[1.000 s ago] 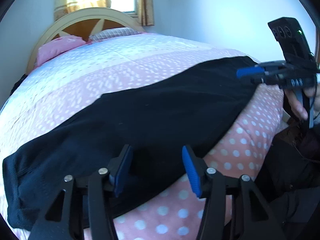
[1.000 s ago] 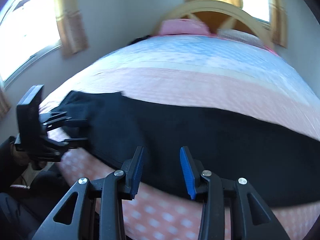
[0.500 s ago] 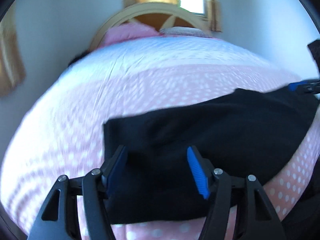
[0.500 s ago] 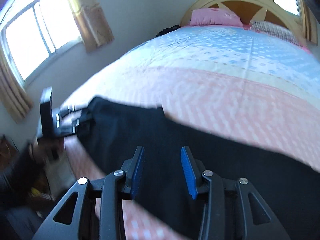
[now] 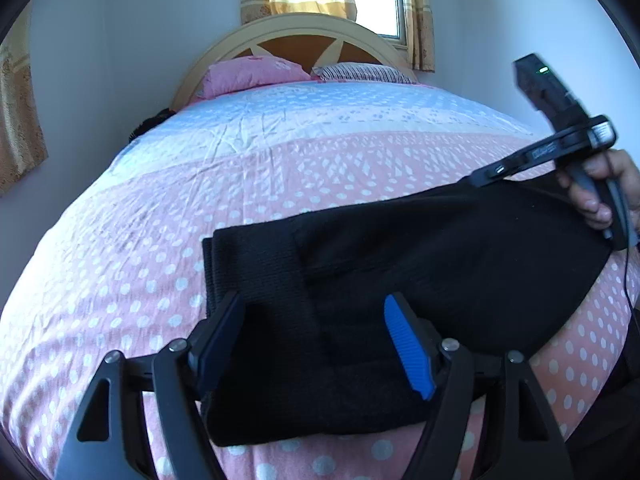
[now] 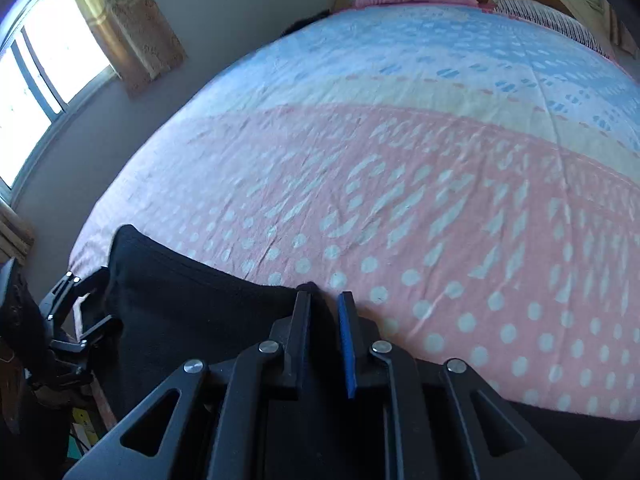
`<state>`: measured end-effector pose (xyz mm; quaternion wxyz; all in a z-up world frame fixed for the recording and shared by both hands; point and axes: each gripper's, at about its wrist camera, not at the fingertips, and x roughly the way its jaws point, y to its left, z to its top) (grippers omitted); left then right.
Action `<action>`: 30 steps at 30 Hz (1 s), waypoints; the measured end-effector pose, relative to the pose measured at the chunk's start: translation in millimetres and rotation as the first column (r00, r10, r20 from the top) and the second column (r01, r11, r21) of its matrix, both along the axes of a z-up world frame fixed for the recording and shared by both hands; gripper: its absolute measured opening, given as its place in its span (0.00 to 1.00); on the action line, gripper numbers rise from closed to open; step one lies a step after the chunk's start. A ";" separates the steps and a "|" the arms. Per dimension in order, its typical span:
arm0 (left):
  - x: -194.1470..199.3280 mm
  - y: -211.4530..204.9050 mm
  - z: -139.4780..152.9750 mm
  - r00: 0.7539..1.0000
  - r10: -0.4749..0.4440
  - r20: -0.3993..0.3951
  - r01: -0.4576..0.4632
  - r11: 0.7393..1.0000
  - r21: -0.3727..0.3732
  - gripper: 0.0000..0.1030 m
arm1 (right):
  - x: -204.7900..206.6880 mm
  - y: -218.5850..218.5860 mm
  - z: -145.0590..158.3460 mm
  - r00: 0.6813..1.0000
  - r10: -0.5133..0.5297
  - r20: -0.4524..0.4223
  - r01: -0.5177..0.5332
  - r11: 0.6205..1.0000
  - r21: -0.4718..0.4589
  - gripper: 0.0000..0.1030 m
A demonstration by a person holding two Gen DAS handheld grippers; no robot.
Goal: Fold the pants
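Note:
Black pants (image 5: 400,260) lie folded across the near edge of the bed, a ribbed band at their left end. My left gripper (image 5: 316,340) is open and straddles that left end, fabric between its fingers and under them. At the pants' far edge on the right, a hand (image 5: 600,192) holds my right gripper (image 5: 486,172). In the right wrist view the right gripper (image 6: 323,316) is shut on the far edge of the pants (image 6: 192,312), a bit of fabric sticking up between its pads. The left gripper (image 6: 86,312) shows there at the pants' far left end.
The bed carries a pink dotted cover (image 5: 160,240) that turns pale blue toward the headboard (image 5: 296,28). Two pillows (image 5: 248,74) lie at the head. A window with curtains (image 6: 40,68) is on the left wall. The bed's front edge runs just below the pants.
My right gripper has gone from open to shut on the pants' far edge. The left gripper has moved to the pants' left end and stays open.

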<state>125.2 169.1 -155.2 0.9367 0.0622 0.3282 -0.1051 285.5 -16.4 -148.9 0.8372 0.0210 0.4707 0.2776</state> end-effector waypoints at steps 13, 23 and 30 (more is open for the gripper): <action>-7.6 -47.0 19.4 0.999 -0.019 0.037 0.019 1.000 0.012 0.85 | -88.4 -293.7 46.5 0.889 -0.437 0.134 0.435 0.899 0.046 0.28; 10.3 -13.3 6.6 0.990 0.128 -0.063 -0.131 0.991 -0.037 0.85 | -212.4 -511.6 44.0 0.525 -0.846 0.089 0.849 0.528 0.005 0.28; 7.1 -21.2 2.3 0.991 0.121 -0.057 -0.120 0.993 0.014 0.87 | -229.6 -526.6 15.6 0.609 -0.793 -0.032 0.793 0.609 0.001 0.28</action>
